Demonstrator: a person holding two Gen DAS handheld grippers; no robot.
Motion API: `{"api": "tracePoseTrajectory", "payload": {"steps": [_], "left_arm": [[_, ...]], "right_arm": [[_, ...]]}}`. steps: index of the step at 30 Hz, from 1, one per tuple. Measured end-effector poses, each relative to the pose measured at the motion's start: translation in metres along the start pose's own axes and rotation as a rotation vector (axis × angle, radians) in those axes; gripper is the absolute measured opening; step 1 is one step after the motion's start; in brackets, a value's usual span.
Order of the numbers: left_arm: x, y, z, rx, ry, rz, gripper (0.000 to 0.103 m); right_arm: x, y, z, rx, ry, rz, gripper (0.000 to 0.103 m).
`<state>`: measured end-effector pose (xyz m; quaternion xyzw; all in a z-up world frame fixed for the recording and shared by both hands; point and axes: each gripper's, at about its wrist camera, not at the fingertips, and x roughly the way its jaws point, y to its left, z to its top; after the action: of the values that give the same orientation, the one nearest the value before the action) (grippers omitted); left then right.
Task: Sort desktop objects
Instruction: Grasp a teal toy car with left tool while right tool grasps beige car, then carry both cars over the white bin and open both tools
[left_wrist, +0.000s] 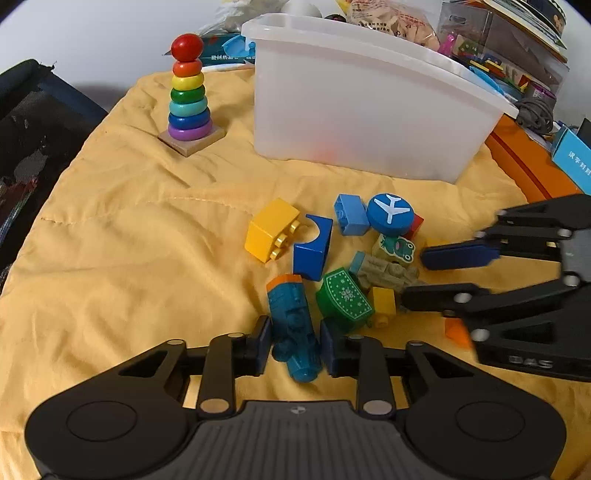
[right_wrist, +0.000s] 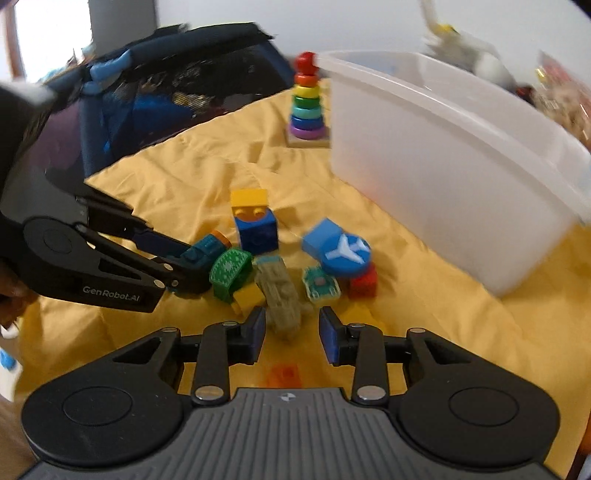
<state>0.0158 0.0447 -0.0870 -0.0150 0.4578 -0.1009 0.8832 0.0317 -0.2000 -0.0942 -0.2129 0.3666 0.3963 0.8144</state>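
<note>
The left gripper (left_wrist: 295, 343) has its pads on either side of the teal toy train (left_wrist: 293, 328), which lies on the yellow cloth (left_wrist: 129, 258) at the near edge of the toy pile; the pads look to be against its body, though whether they are fully clamped I cannot tell. The right gripper (right_wrist: 291, 330) stands open, its fingers spread around the near end of the olive-grey toy vehicle (right_wrist: 280, 291) without touching it. To do this well, each gripper should close squarely across the narrow body of its toy and lift straight up — the green snowflake block (left_wrist: 345, 297) lies just beside the train and the small yellow brick (right_wrist: 247, 295) touches the vehicle, so a slanted pull would likely drag neighbours along. The translucent plastic bin (left_wrist: 369, 110) stands behind the pile; a faint reddish shape shows through its wall, nothing clearer. The rainbow ring stacker (left_wrist: 188, 96) stands upright to its left.
</note>
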Motion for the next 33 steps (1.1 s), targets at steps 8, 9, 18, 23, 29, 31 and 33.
{"api": "tracePoseTrajectory", "payload": {"steps": [8,9,18,23,29,31,33], "left_arm": [[-0.025,0.017,-0.026,-0.058,0.054,-0.084,0.03],[-0.027,0.018,-0.028,-0.067,0.05,-0.092,0.03],[-0.025,0.002,-0.032,-0.005,0.008,-0.036,0.029],[-0.043,-0.002,-0.018,-0.016,-0.055,-0.081,0.028],[-0.075,-0.016,0.032,0.038,-0.188,-0.084,0.029],[-0.084,-0.023,0.055,0.068,-0.243,-0.078,0.029],[-0.09,-0.027,0.077,0.09,-0.283,-0.061,0.029]], "right_arm": [[0.023,0.007,0.01,-0.111,0.018,0.024,0.038],[0.029,0.007,0.01,-0.112,0.047,0.025,0.038],[-0.004,-0.012,-0.011,0.081,0.021,0.028,0.036],[-0.017,-0.022,-0.022,0.158,0.034,-0.012,0.036],[-0.038,-0.034,-0.014,0.191,-0.004,-0.09,0.036],[-0.047,-0.04,-0.007,0.196,-0.023,-0.12,0.036],[-0.055,-0.045,0.002,0.2,-0.052,-0.145,0.036]]}}
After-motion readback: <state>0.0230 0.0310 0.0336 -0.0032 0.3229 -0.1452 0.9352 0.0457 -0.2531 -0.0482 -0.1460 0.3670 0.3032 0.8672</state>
